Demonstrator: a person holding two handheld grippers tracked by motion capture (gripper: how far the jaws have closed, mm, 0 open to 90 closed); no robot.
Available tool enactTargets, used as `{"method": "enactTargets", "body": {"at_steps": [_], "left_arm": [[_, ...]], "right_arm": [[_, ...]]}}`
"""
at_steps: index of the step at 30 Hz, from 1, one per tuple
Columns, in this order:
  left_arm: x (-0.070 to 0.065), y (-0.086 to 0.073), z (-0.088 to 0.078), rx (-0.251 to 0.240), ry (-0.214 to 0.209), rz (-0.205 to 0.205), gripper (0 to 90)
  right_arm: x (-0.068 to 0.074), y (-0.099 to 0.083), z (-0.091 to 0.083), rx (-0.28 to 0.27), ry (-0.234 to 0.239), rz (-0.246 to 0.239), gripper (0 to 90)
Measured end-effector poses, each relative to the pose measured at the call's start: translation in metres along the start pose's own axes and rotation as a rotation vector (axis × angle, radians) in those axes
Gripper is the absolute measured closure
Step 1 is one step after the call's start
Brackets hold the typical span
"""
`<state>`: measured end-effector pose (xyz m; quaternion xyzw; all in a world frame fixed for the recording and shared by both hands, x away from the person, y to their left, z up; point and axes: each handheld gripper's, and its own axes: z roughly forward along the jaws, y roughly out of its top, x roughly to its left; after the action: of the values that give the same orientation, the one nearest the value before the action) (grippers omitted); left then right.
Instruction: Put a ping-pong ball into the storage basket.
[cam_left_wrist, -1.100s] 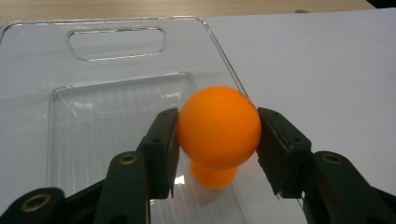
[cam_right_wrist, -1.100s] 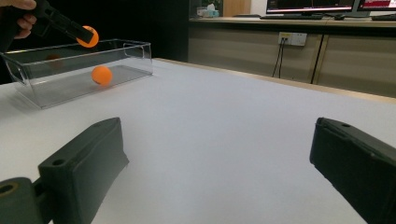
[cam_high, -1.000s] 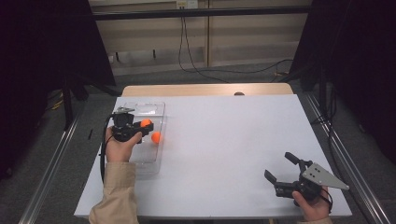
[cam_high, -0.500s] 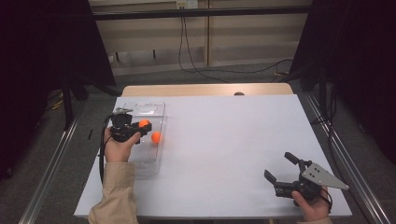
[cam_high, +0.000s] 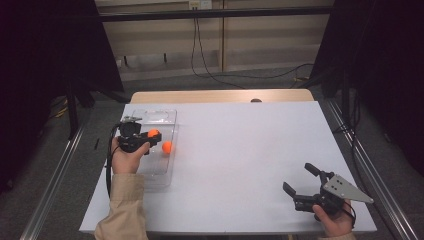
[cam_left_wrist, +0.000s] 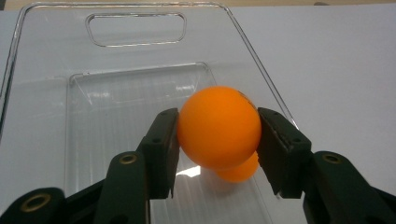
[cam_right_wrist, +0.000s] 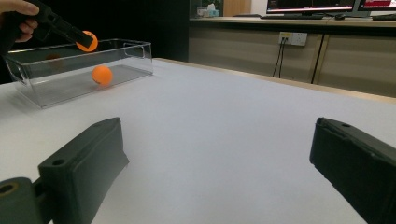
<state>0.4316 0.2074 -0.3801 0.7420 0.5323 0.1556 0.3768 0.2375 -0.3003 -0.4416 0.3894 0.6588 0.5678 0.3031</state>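
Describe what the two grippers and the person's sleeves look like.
Both grippers are black with two blocky jaws. The left gripper trails a black cable down past the wrist. The right gripper carries a grey three-cornered plate with small holes. The sleeves are tan.

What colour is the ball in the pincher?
Orange. The ball shows best in the left gripper view.

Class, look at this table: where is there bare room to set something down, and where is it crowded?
The white tabletop is bare from the clear plastic bin across to the right gripper, and along the far edge. It is crowded at the left: the left gripper holds an orange ball over the bin, where a second ball lies.
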Motion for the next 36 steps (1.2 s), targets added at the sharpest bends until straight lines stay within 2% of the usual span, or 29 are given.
{"method": "enactTargets", "body": {"at_steps": [8,16,36], "left_arm": [[0.0004,-0.0001,-0.0011,-0.003,0.003,-0.008,50.9],[0.0016,-0.0009,-0.0005,0.019,0.027,-0.009,50.8],[0.0055,-0.0038,-0.0001,0.028,0.06,-0.012,50.7]], "right_arm": [[0.0,0.0001,-0.0001,-0.001,-0.001,0.0,2.7],[-0.0002,0.0001,-0.0002,-0.001,0.0,-0.001,2.7],[0.0002,0.0003,-0.0002,-0.003,0.0,0.0,2.7]]}}
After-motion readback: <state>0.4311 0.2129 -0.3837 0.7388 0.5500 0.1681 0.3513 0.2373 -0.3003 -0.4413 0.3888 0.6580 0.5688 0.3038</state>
